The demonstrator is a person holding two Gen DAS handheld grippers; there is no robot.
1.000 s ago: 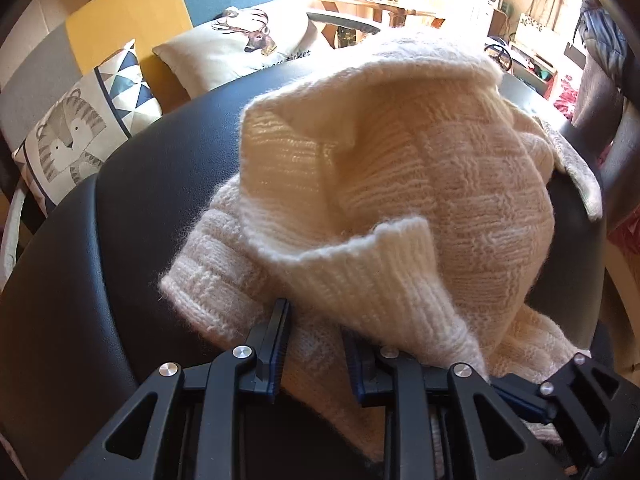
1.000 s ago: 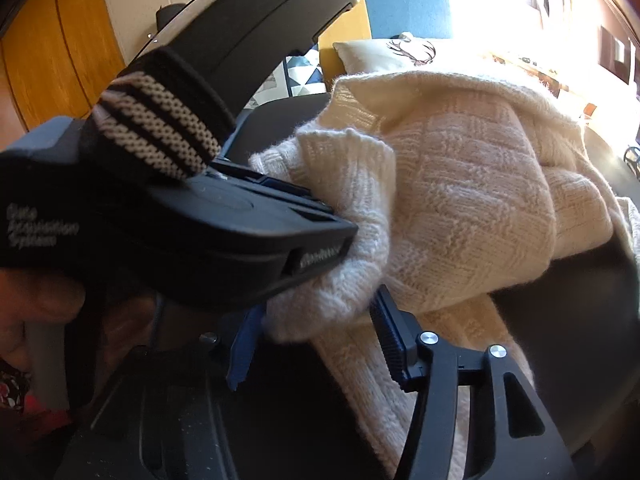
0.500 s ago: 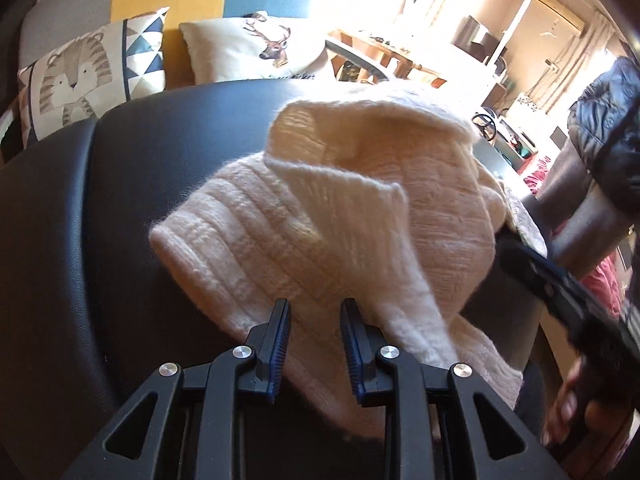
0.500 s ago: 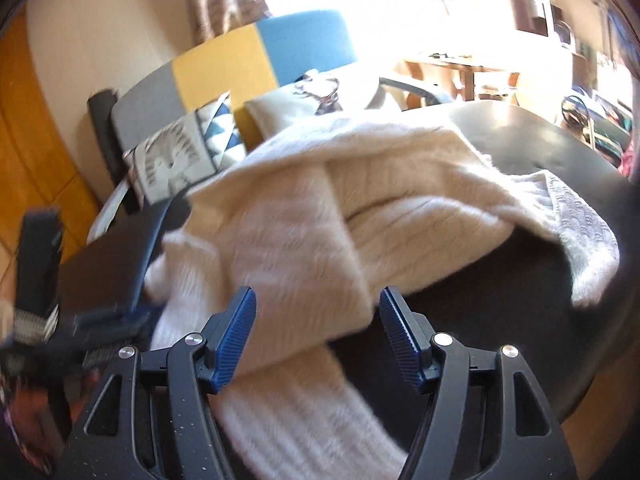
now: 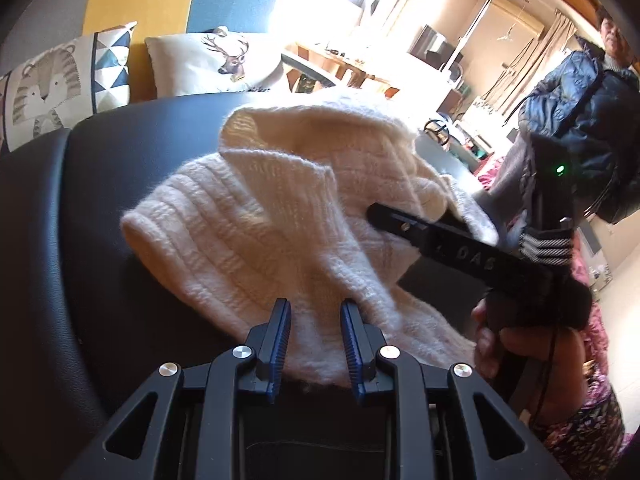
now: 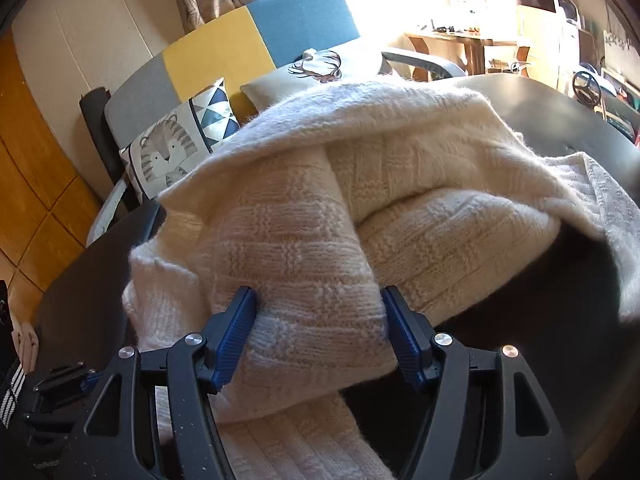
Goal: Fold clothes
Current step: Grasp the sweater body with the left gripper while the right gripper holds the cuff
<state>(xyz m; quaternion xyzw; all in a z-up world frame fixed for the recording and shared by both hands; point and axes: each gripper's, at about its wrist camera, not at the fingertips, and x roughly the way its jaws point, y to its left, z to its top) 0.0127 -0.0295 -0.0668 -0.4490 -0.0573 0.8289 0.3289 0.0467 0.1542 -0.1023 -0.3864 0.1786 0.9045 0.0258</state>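
A cream knitted sweater (image 5: pixel 288 216) lies bunched on a black table (image 5: pixel 92 240). My left gripper (image 5: pixel 316 332) is at the sweater's near hem. Its blue pads stand a little apart, with the hem lying flat between them and not pinched. In the right wrist view the sweater (image 6: pixel 400 184) fills the middle. My right gripper (image 6: pixel 320 320) is open wide, with a folded band of the knit between its pads. From the left wrist view the right gripper (image 5: pixel 380 216) reaches over the sweater's right side, carried by a hand (image 5: pixel 504 336).
A sofa (image 5: pixel 140 4) with a tiger cushion (image 5: pixel 44 92) and a deer cushion (image 5: pixel 216 64) stands behind the table. A person in a dark padded jacket (image 5: pixel 576 96) stands at the right. Desks and clutter fill the bright far room.
My right gripper let go of the ribbed cuff it held beside the left gripper, opened wider and moved away to the sweater's right side. The left gripper swung to the right.
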